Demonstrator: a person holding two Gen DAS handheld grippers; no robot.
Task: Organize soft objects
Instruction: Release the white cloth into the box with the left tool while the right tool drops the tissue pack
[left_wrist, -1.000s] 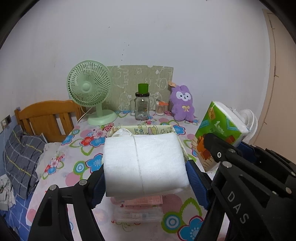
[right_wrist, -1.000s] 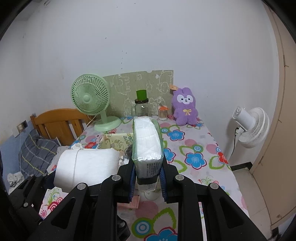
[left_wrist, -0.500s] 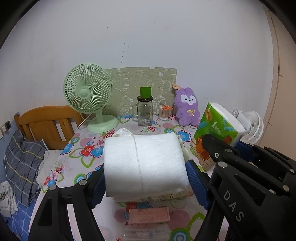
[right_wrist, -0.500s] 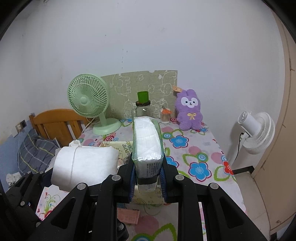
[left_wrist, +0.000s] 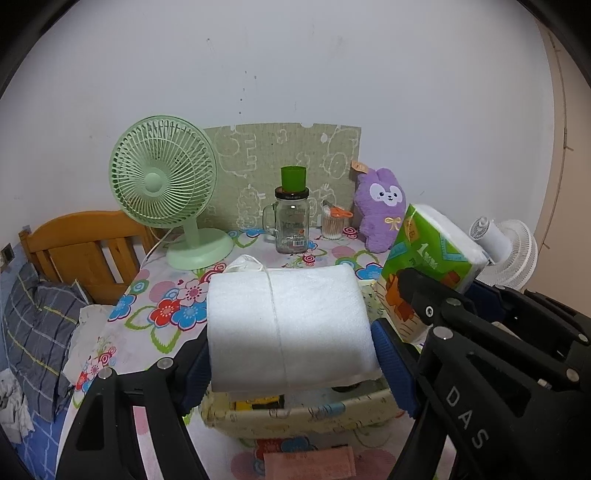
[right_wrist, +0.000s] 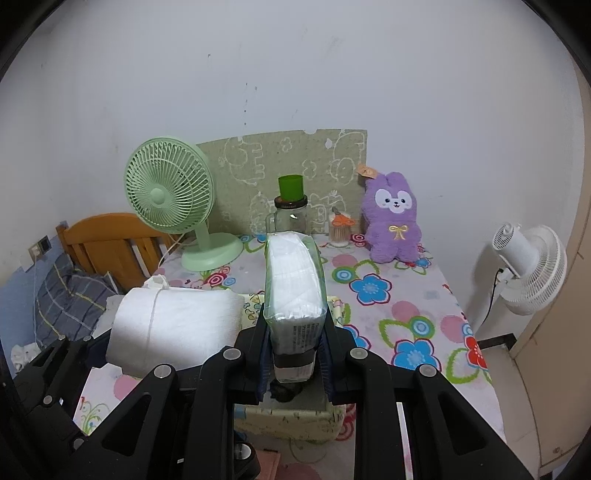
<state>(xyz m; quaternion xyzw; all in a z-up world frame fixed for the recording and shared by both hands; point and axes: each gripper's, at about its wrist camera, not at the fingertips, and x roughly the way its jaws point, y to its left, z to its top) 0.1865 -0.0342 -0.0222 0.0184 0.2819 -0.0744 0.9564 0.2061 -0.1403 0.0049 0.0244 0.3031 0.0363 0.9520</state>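
My left gripper (left_wrist: 291, 350) is shut on a white foam roll (left_wrist: 288, 325), held just above a pale yellow fabric basket (left_wrist: 303, 415). The roll also shows in the right wrist view (right_wrist: 177, 325). My right gripper (right_wrist: 293, 350) is shut on a green-wrapped tissue pack (right_wrist: 295, 288), held upright over the same basket (right_wrist: 295, 421). The pack shows at the right of the left wrist view (left_wrist: 428, 258). A purple plush rabbit (right_wrist: 393, 218) sits at the back of the table.
A green desk fan (left_wrist: 166, 192), a glass jar with a green cup (left_wrist: 291, 221) and a cotton swab tub (left_wrist: 334, 223) stand at the back. A pink packet (left_wrist: 310, 463) lies before the basket. A white floor fan (right_wrist: 528, 266) stands right, a wooden bed frame (left_wrist: 81, 243) left.
Both grippers moved forward with their loads. The basket, earlier beyond the roll, now lies directly under the roll and the pack. The back items look closer.
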